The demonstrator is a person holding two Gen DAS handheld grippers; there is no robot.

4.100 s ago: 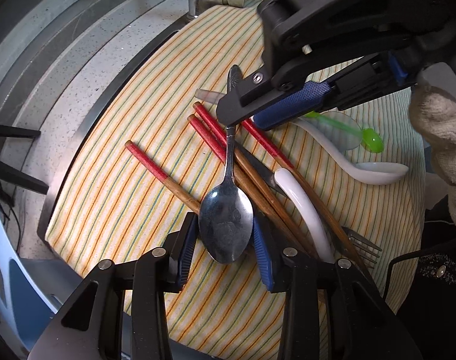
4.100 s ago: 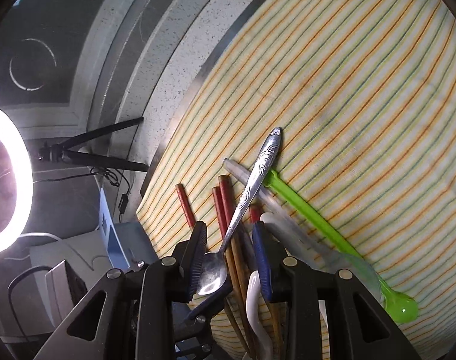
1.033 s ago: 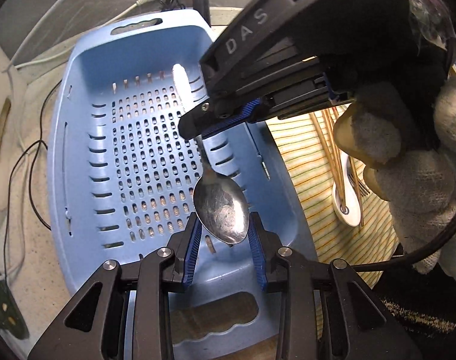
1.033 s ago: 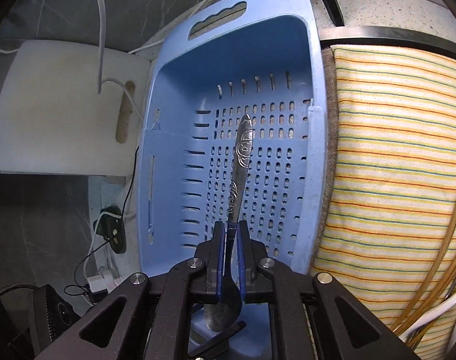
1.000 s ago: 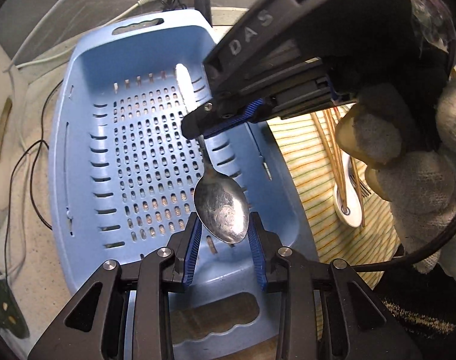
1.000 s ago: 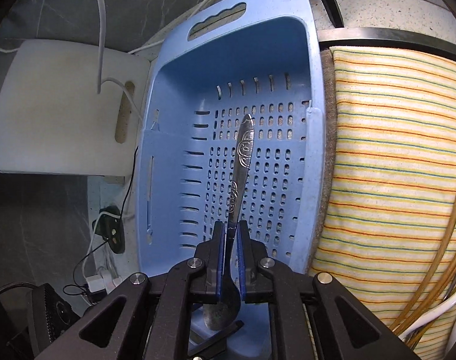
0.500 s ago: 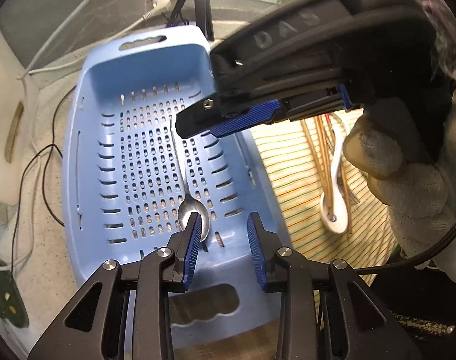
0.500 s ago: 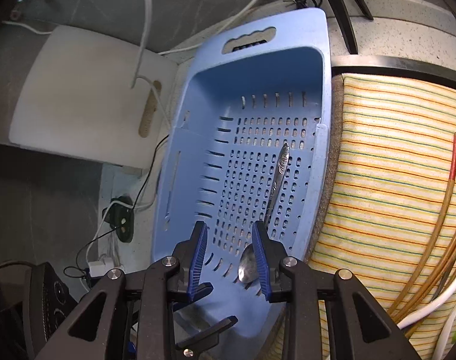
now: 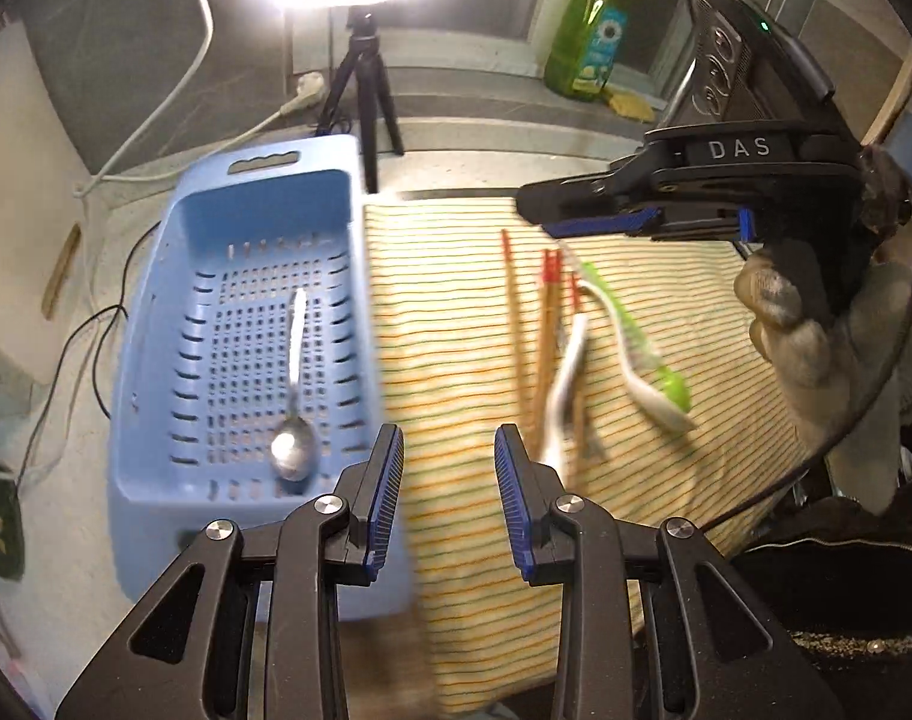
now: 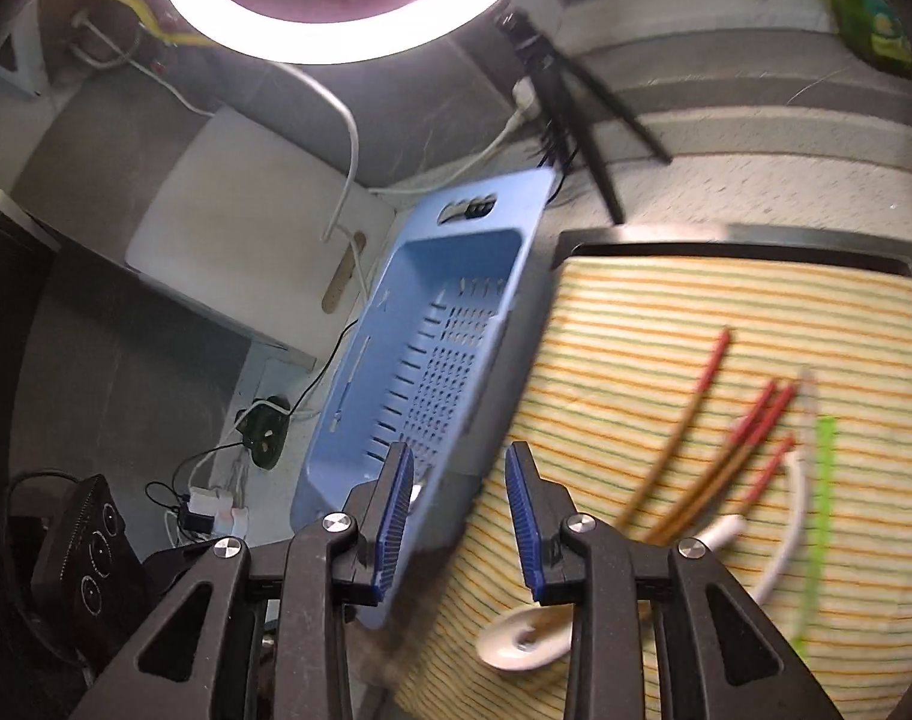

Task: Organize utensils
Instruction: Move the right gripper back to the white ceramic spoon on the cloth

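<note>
The striped cloth point(image 9: 456, 312) is the biggest thing here, and it lies just beside the blue basket point(image 9: 156, 324). The metal spoon point(image 9: 293, 420) rests flat in the basket, bowl toward the near end — that one looks done.

On the cloth there is a messy little pile. The chopsticks point(image 9: 543, 336) with red tips lie close together, one a bit apart from the rest. A white spoon point(image 9: 567, 372) lies across them. A second white spoon point(image 9: 654, 405) lies next to a green spoon point(image 9: 636, 330). A fork seems to hide under the pile, but it is too blurry to be sure.

The left gripper point(image 9: 449, 480) is let go, with nothing between its blue pads. The right gripper point(image 10: 459, 516) has just been opening, and it too has nothing in it. Both hang above the line where basket and cloth meet.

What could go wrong? The pile is tangled, so grabbing one piece may drag another along — or flick it off the cloth. Chopsticks are thin and round, so they may roll or slip out of the pads. A white spoon is smooth and may tip if held at its end.
</note>
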